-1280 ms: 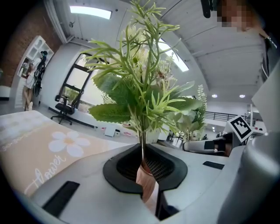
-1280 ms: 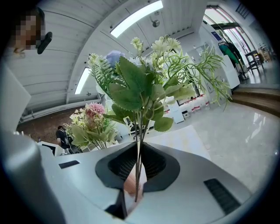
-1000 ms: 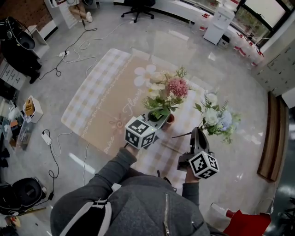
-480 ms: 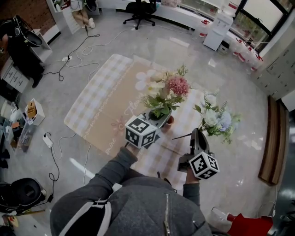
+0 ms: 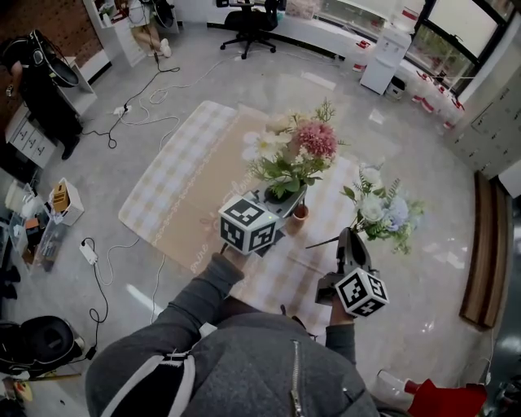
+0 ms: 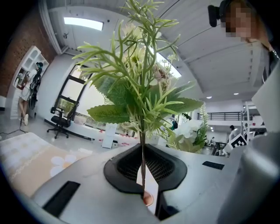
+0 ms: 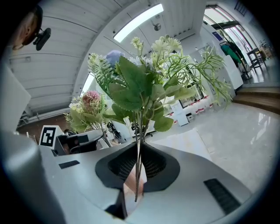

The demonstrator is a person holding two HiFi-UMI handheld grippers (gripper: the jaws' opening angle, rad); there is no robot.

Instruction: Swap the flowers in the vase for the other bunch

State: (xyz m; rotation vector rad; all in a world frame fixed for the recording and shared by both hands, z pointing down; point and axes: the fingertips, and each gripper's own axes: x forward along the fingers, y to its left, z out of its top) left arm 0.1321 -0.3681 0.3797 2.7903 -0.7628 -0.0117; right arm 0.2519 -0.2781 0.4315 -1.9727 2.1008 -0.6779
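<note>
My left gripper [image 5: 286, 198] is shut on the thin stems of the pink and white bunch [image 5: 297, 153], holding it upright just above the small terracotta vase [image 5: 299, 213]. In the left gripper view the stems [image 6: 142, 168] run up between the closed pads, with the vase mouth [image 6: 148, 199] below them. My right gripper [image 5: 345, 237] stands to the right, shut on the stems of the white and blue bunch [image 5: 383, 208]. In the right gripper view those stems [image 7: 138, 173] sit between the pads, and the pink bunch [image 7: 89, 108] shows at the left.
The vase stands on a beige checked mat [image 5: 179, 187] spread on a glossy grey floor. Cables [image 5: 122, 106] trail at the left, an office chair [image 5: 248, 16] is at the back, and a wooden bench [image 5: 480, 244] runs along the right.
The left gripper has risen with the pink bunch, so the flowers stand higher over the vase. The right gripper and its bunch have stayed put.
</note>
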